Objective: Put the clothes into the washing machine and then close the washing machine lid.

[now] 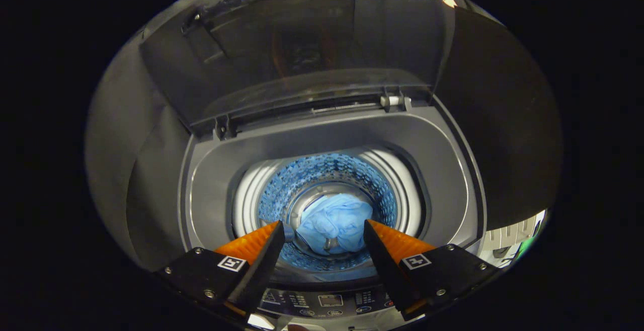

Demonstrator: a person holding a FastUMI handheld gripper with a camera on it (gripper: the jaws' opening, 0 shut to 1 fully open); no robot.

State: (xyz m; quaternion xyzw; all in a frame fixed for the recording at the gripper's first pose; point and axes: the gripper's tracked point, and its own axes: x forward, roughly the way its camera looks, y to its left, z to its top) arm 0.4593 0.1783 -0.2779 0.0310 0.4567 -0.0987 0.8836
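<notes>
gripper view puts my gripper (324,230) low in the frame, its two orange fingers (251,243) spread wide apart and holding nothing, hovering above the mouth of the washing machine (211,180). between and beyond the tips, down at the bottom of the blue perforated drum (322,170), lies the light blue garment (332,223), crumpled in a heap; i judge it is fully inside and clear of the fingers, so the loading half of the job looks done.

moving outward, the grey rim of the tub opening rings the drum, and the control panel (327,301) sits just under the fingers at the bottom of the frame. above, across the upper half of the frame, the dark see-through lid (302,44) stands raised on its hinges (395,101) at the back of the opening.

the risks i see from here are all about the lid. if i reach for it with the fingers this far apart i could slide off its smooth edge rather than catch it. if i push it past balance and let go, it may slam. dropping my hand low could knock buttons on the panel. i cannot tell whether any more clothes wait outside the machine.
</notes>
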